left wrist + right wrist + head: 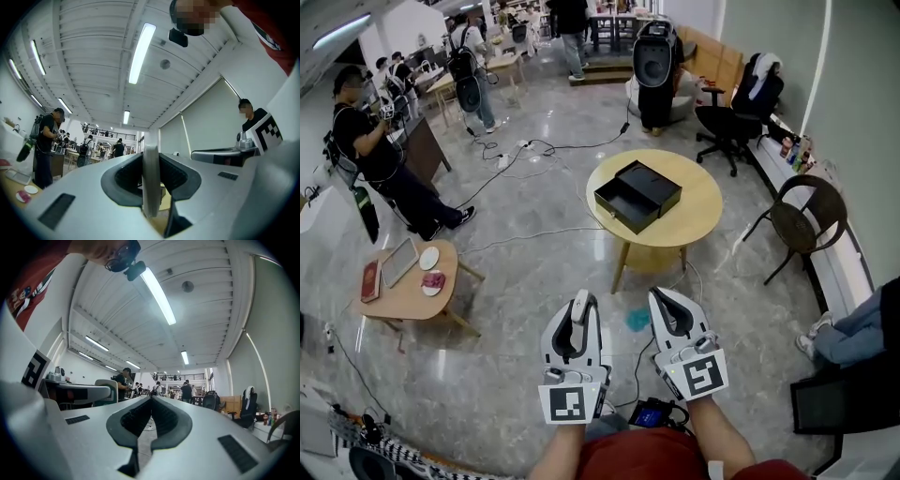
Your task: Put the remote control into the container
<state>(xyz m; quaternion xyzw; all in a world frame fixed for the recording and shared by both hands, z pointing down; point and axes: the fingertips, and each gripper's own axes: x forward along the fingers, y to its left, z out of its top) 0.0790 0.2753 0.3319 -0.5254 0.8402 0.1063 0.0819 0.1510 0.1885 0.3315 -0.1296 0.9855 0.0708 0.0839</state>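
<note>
Black container (pixel 637 195) lying open at my twelve o'clock, slim pale-grey remote control (pixel 151 180) pinched edge-on by left gripper (pixel 578 306), right gripper (pixel 662 300) pressed together

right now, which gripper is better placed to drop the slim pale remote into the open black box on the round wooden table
Left: the left gripper holds the slim pale remote, while the right gripper is shut and empty.

Round pale-wood table (pixel 698 208), mid-room: one open black container (pixel 637 195) sits on its left half. Low wooden side table (pixel 405 302), to the left: flat red item (pixel 370 280), flat grey slab (pixel 400 262), white plate (pixel 429 258), second plate (pixel 434 281) with red contents. Glossy grey floor (pixel 534 272): loose cables (pixel 520 148) trail across it.
</note>
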